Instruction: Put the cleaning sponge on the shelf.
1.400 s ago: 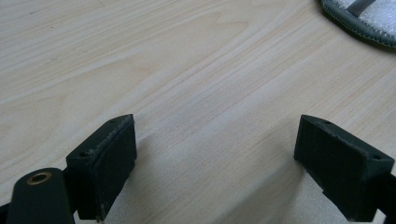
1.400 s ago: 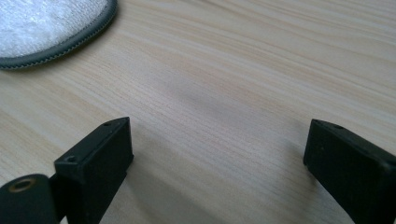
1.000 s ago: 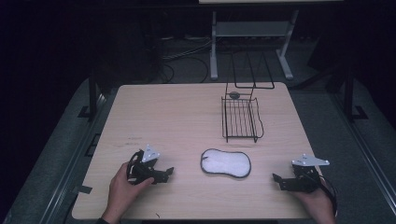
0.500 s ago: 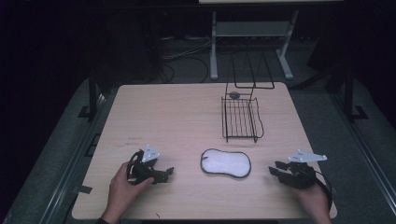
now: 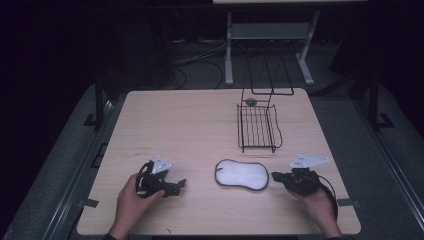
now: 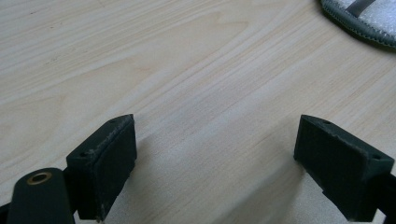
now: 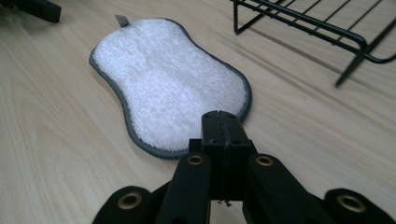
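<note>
On the wooden table (image 5: 200, 125), the wire rack (image 5: 258, 127) stands at the far right side, probably parked as a drop-off. White scrubbing pad (image 5: 241, 174) lies flat near the front edge, between both tools, so either could reach it. Right gripper (image 5: 278, 176): jaws just closed, pressed together on nothing, tips pointing at the pad's near end, just short of it. Left gripper (image 5: 179, 185): jaws wide, empty, pad off to its side
</note>
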